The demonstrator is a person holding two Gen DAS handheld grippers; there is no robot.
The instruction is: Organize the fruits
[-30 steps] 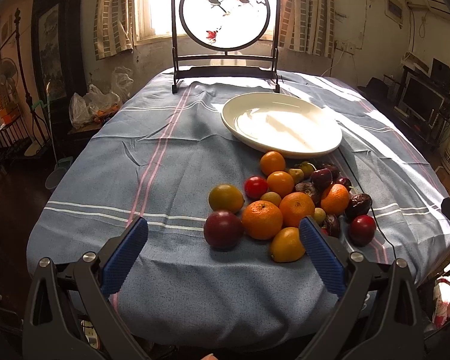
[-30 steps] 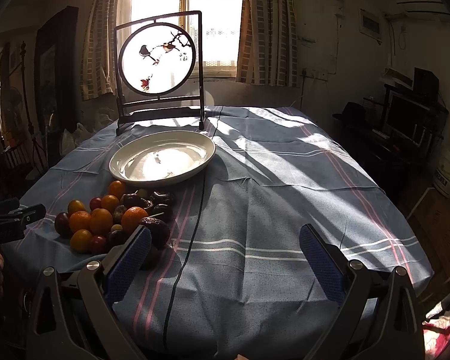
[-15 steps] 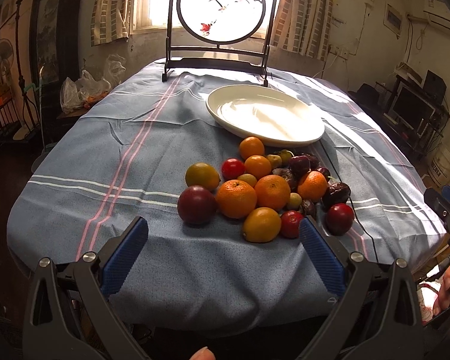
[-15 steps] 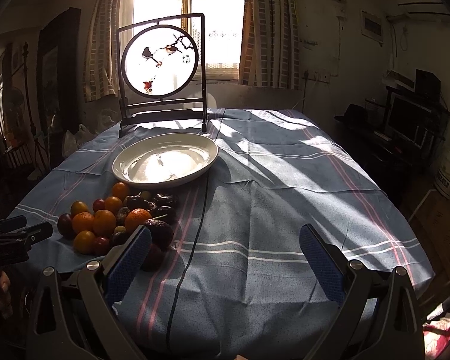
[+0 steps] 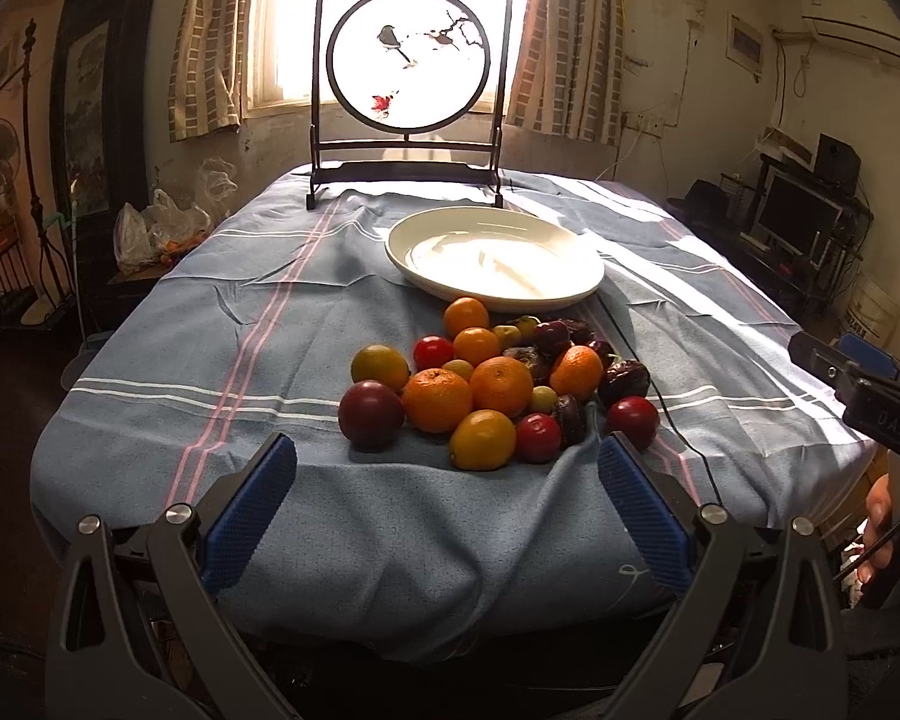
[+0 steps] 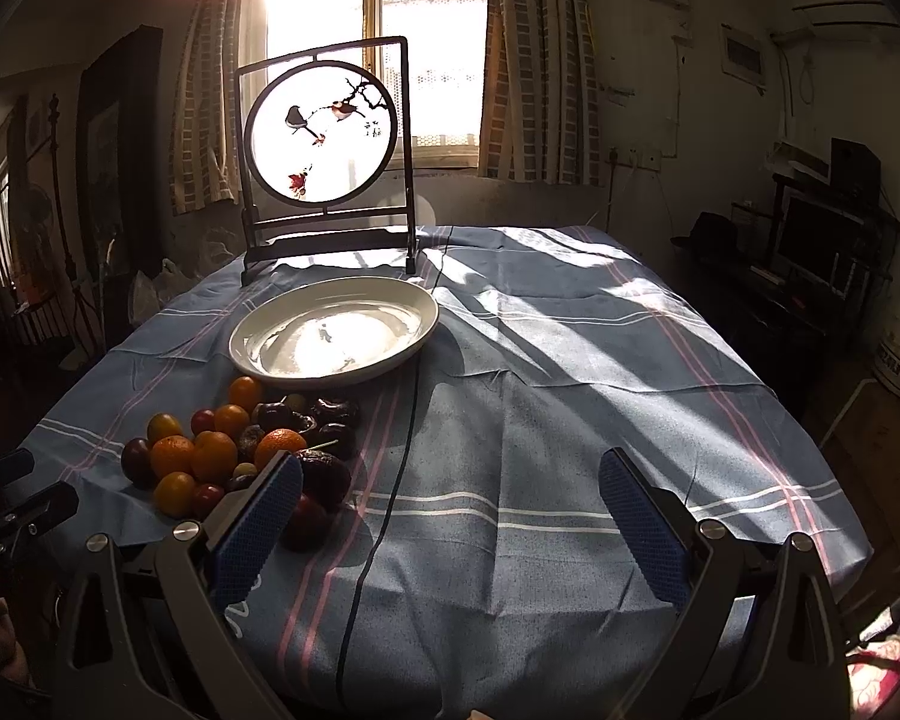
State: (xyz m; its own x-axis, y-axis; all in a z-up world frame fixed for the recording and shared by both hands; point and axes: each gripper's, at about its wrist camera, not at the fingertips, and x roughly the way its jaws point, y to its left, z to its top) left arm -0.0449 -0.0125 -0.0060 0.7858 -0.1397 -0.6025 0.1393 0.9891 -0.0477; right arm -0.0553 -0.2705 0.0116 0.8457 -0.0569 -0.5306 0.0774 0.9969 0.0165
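Hovering wide open and empty, left gripper (image 5: pixel 447 495) just short of the fruit pile (image 5: pixel 492 381), right gripper (image 6: pixel 450 516) likewise spread over bare tablecloth (image 6: pixel 570 420). Judging by this, still approaching before the first pick, nothing lying yet in the white plate (image 5: pixel 495 258) beyond the pile. Next probably needing a reach forward and down to the nearest yellow-orange fruit (image 5: pixel 482 439), closing gently to avoid rolling its neighbours.
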